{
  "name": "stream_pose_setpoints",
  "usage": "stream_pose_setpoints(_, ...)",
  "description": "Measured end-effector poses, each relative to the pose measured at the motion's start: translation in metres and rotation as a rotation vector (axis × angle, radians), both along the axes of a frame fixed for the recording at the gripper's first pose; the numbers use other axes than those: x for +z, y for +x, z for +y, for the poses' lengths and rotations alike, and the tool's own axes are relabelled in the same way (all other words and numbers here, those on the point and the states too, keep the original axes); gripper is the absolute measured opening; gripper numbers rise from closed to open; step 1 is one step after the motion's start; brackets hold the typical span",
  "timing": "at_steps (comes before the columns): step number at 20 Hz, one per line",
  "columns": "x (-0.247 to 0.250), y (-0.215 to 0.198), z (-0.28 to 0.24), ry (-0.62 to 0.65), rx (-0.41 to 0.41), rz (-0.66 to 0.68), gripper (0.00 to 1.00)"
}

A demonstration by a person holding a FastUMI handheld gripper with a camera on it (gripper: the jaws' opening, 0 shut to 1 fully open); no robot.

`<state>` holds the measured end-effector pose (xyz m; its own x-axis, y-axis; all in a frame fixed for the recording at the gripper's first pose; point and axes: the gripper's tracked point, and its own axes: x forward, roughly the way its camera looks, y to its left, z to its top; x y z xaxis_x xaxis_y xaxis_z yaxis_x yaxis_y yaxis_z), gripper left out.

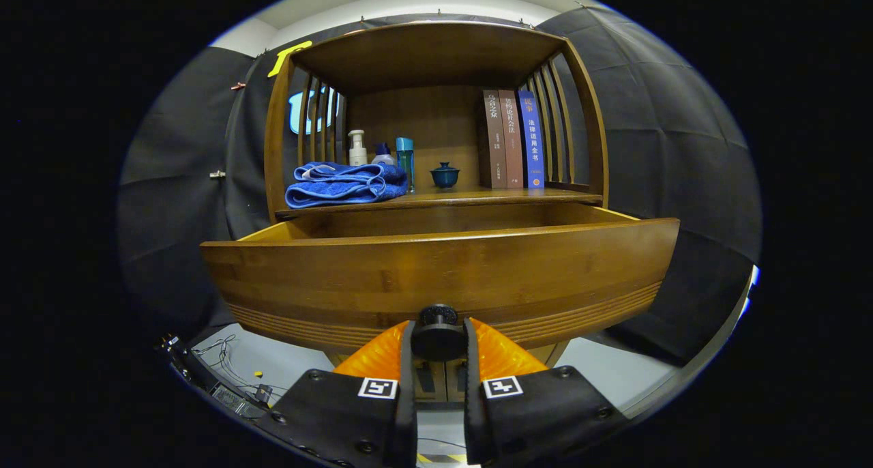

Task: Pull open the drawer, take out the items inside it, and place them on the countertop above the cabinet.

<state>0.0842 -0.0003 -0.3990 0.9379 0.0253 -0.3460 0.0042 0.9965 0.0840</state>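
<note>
two fingers of the gripper [438, 342] are clamped on the knob [438, 333] of the drawer [436, 277], pulled open below the countertop [470, 196]; towel [344, 183] left, books [513, 139] right.

A gripper [438, 342] is clamping the knob [438, 331] on the pulled-out drawer [436, 277]; above, a towel [344, 183] is lying left of books [513, 139] on the countertop [470, 196].

Looks like a staged home corner inside a recording booth: black cloth walls [668, 147] all round a wooden cabinet [436, 59], with a folded blue towel [344, 183], toiletry bottles [382, 153], a small lidded cup [445, 174] and books [513, 139] on its surface [477, 196], cables [225, 366] on the floor.
</note>
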Motion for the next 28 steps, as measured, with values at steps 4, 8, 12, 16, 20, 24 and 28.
stream_pose_setpoints(4,-0.004,-0.006,0.001,-0.007,0.001,0.0,0.31)
stream_pose_setpoints(8,-0.004,-0.005,0.001,-0.013,0.002,0.005,0.31)
stream_pose_setpoints(12,-0.005,-0.005,0.002,-0.02,0.006,0.016,0.37)
stream_pose_setpoints(16,-0.003,-0.008,0.003,-0.013,0.018,0.012,0.83)
stream_pose_setpoints(20,0.015,-0.013,-0.008,-0.029,-0.011,-0.026,0.98)
stream_pose_setpoints(24,0.06,-0.015,-0.018,-0.024,-0.014,-0.095,0.98)
stream_pose_setpoints(28,0.117,-0.005,-0.03,-0.079,-0.013,-0.154,0.97)
